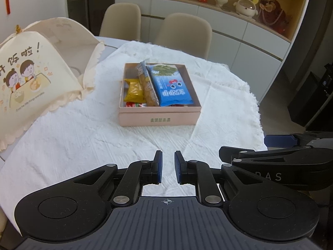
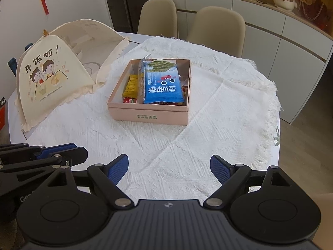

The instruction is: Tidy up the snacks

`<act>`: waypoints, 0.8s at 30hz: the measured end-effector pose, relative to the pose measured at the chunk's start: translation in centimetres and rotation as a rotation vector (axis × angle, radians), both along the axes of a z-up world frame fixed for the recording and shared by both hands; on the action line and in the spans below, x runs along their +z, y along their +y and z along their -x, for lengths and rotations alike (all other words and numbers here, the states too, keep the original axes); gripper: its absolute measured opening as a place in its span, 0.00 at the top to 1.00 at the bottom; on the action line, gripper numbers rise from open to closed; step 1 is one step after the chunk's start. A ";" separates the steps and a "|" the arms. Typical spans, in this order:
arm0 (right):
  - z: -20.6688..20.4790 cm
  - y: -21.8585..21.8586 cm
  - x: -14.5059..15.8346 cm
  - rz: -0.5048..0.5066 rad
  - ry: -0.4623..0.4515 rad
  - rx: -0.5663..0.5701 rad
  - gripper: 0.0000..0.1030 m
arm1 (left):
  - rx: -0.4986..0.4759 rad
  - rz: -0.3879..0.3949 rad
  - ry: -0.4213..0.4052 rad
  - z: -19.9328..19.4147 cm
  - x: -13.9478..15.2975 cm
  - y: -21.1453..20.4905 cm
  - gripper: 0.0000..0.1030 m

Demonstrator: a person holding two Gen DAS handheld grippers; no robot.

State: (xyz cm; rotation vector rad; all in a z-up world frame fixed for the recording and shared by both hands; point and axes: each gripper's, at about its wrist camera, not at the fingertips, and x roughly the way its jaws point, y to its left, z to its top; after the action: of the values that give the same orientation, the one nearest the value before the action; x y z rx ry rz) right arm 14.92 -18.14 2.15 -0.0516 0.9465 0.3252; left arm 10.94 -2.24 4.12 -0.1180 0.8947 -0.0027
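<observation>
A pink cardboard box [image 1: 158, 117] [image 2: 149, 116] stands mid-table on the white cloth. In it lie a blue snack pack [image 1: 171, 87] [image 2: 161, 83], a long tan packet [image 1: 147, 85], a yellow packet [image 1: 134, 90] [image 2: 130, 86] and a red wrapper [image 1: 135, 104] [image 2: 129, 100]. My left gripper [image 1: 168, 166] is near the table's front edge, well short of the box, its pads a narrow gap apart with nothing between them. My right gripper [image 2: 169, 166] is wide open and empty, also short of the box. Each gripper shows at the other view's edge.
A cream folding food cover [image 1: 35, 77] [image 2: 56, 79] with a cartoon print stands at the table's left. Two beige chairs [image 1: 185, 33] [image 2: 216, 27] stand behind the table. A cabinet shelf with ornaments runs along the back wall. The cloth's fringed edge [image 2: 268, 129] lies at the right.
</observation>
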 end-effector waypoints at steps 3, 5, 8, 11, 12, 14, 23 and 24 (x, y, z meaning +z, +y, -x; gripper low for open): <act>0.0 0.0 0.0 0.001 -0.001 0.000 0.16 | 0.001 0.003 -0.001 0.1 0.0 0.0 0.84; 0.0 -0.1 0.1 0.002 -0.002 0.000 0.16 | 0.000 0.006 -0.003 0.2 0.1 -0.1 0.84; 0.0 -0.1 0.1 0.004 -0.005 -0.002 0.16 | -0.002 0.008 -0.005 0.3 0.2 -0.3 0.84; 0.0 -0.2 0.1 0.004 -0.006 -0.002 0.16 | -0.001 0.009 -0.004 0.2 0.1 -0.2 0.84; 0.0 -0.2 0.1 0.002 -0.006 -0.003 0.16 | -0.001 0.011 -0.004 0.3 0.1 -0.2 0.84; 0.1 -0.3 0.1 0.003 -0.007 -0.003 0.16 | -0.004 0.008 -0.005 0.2 0.1 -0.2 0.84; 0.0 -0.5 0.2 0.000 -0.008 -0.002 0.16 | -0.001 0.009 -0.004 0.3 0.2 -0.2 0.84; 0.0 -0.5 0.2 0.000 -0.008 -0.001 0.16 | 0.000 0.011 -0.005 0.3 0.2 -0.2 0.84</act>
State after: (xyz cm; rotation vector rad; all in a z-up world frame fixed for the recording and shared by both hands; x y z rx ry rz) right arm 14.90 -18.61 2.36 -0.0528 0.9382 0.3234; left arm 10.66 -2.49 4.30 -0.1279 0.8899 -0.0081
